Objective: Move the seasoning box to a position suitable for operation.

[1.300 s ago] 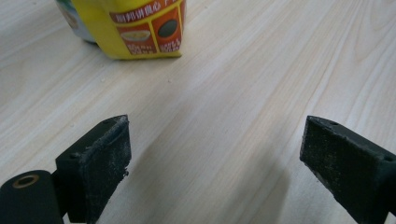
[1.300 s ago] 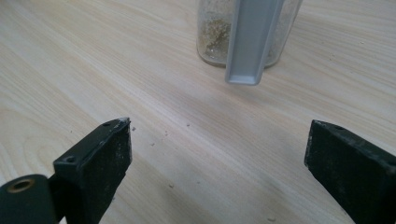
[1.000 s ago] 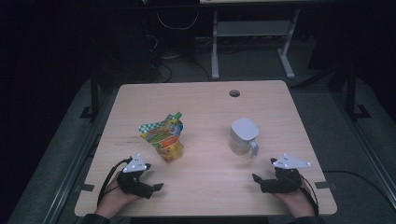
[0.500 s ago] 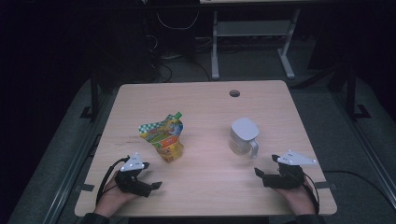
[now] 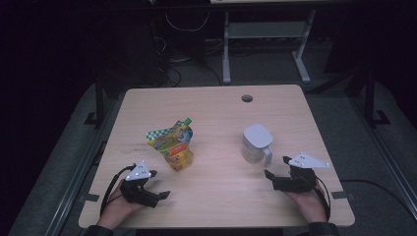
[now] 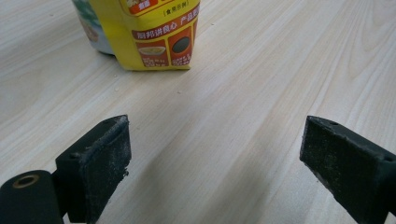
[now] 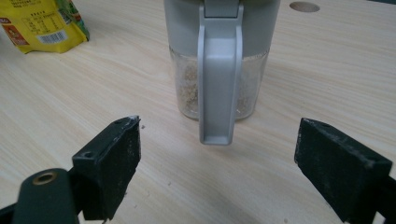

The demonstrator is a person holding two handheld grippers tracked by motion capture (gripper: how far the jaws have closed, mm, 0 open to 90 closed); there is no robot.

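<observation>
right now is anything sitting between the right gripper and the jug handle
Nothing visible does. The right gripper is open and aimed straight at the jug, whose grey handle faces it across bare table. The yellow pouch stands well off to the side, out of that path.

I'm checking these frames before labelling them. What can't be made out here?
- Pouch: its top is cut off by the upper edge of the left gripper view; the print is too small to read in the high view.
- Jar: its lid is cut off by the top edge of the right gripper view.
- Jar contents: grainy, behind the handle; kind unclear.
- Floor beyond the table: too dark.
</observation>
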